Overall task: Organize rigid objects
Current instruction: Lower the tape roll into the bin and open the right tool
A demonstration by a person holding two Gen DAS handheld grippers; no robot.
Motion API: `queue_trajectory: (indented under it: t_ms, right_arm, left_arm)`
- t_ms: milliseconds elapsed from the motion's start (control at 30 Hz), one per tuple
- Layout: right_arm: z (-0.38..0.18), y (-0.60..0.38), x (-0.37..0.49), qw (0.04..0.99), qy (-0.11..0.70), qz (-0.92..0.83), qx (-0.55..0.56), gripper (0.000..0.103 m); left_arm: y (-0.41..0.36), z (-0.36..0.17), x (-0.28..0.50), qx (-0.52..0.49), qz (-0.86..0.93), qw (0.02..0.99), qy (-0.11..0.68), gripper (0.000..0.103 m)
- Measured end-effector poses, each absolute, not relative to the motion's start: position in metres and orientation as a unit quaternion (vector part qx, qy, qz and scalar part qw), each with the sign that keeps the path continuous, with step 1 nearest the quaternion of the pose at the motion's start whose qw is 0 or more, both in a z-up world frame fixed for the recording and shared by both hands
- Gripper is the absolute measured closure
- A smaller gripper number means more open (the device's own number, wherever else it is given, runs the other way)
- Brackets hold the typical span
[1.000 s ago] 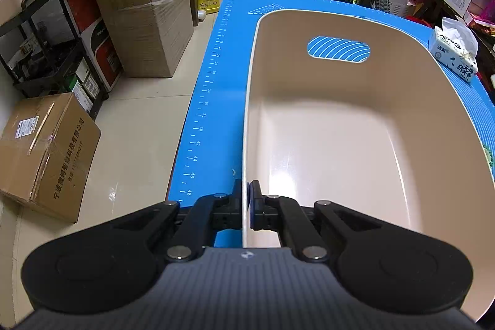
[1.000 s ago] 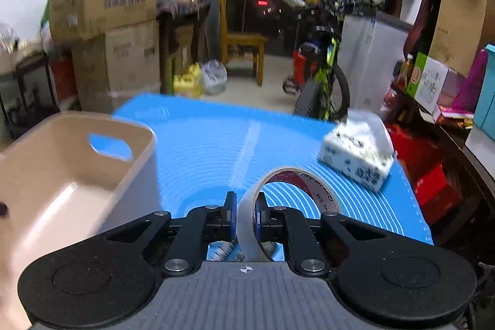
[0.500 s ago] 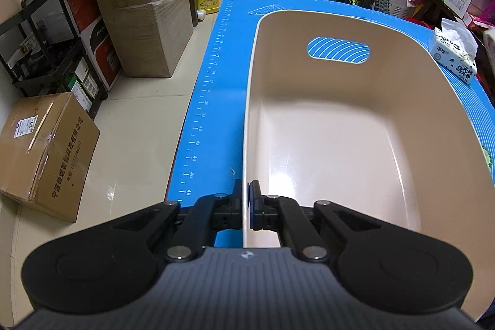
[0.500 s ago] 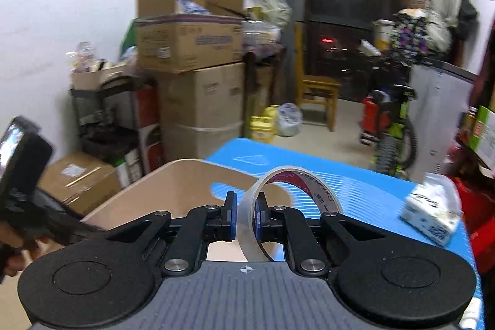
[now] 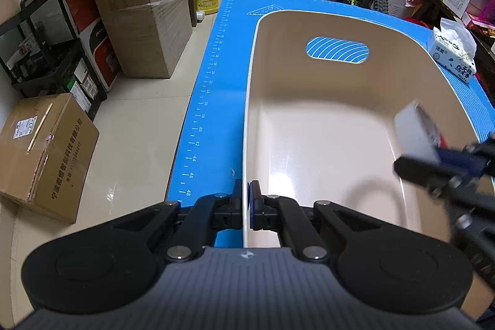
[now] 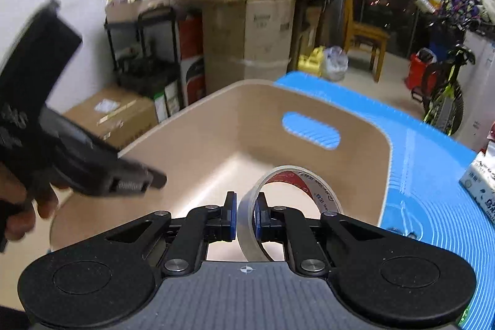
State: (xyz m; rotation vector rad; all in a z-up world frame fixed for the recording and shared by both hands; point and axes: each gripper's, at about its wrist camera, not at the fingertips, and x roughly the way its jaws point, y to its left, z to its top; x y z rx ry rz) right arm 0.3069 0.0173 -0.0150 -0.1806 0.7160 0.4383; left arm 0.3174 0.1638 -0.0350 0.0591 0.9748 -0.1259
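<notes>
Tape roll (image 6: 290, 200) clamped in right gripper (image 6: 246, 214), above beige bin (image 6: 216, 126)

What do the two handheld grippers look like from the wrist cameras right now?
Both look alike. The left gripper and right gripper each have matte black linkage arms with silver pivot screws, two round black discs, a grey ribbed body with a small crosshair mark, and blue pads on black fingers. No cables or sleeves show.

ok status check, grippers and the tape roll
Left gripper shut on bin rim. Right gripper shut on tape roll, above the bin's open inside. Bin looks empty, nothing in the way.
</notes>
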Motion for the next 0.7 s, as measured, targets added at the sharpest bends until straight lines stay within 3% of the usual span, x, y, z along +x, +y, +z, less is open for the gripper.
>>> queue_trajectory:
  t_ms: [233,333,500,700]
  right_arm:
    - [-0.033,0.023,0.311,0.885,0.400,0.217,-0.094,0.079]
    - [-0.033,0.019,0.313,0.886,0.407,0.208,-0.081,0.072]
    - [-0.022,0.012,0.309,0.895,0.385,0.211,-0.073,0.052]
    - [0.005,-0.015,0.298,0.921,0.339,0.188,-0.043,0.046]
  left_arm:
    - [0.164,-0.035,0.317,0.029,-0.061,0.882,0.467,0.099]
    - [0.163,-0.035,0.317,0.030,-0.061,0.882,0.467,0.099]
    - [0.162,-0.036,0.316,0.028,-0.062,0.881,0.468,0.099]
    - [0.162,-0.036,0.315,0.029,-0.062,0.881,0.468,0.099]
